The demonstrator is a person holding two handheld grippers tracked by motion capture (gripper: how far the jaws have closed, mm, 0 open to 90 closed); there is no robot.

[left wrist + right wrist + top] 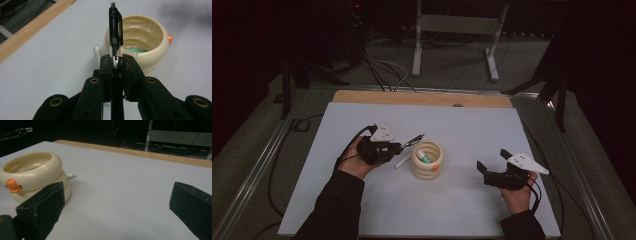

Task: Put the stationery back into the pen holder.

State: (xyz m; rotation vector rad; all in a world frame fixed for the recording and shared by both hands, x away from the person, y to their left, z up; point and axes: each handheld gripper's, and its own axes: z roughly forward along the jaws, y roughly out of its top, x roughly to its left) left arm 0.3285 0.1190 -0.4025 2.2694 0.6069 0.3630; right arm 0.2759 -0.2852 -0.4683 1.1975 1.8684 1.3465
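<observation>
My left hand [357, 160] holds the left gripper [398, 148] low over the table [472, 200], pointing right at the cream cup [427, 160]. It pinches a black pen [115, 32], whose clip end reaches just above the cup's near rim. My right gripper [491, 164] rests well right of the cup, jaws spread around nothing. The left gripper view shows something green inside the cup; the right gripper view shows an orange beak [13, 185] on its side. A white pen [403, 160] lies just left of the cup.
</observation>
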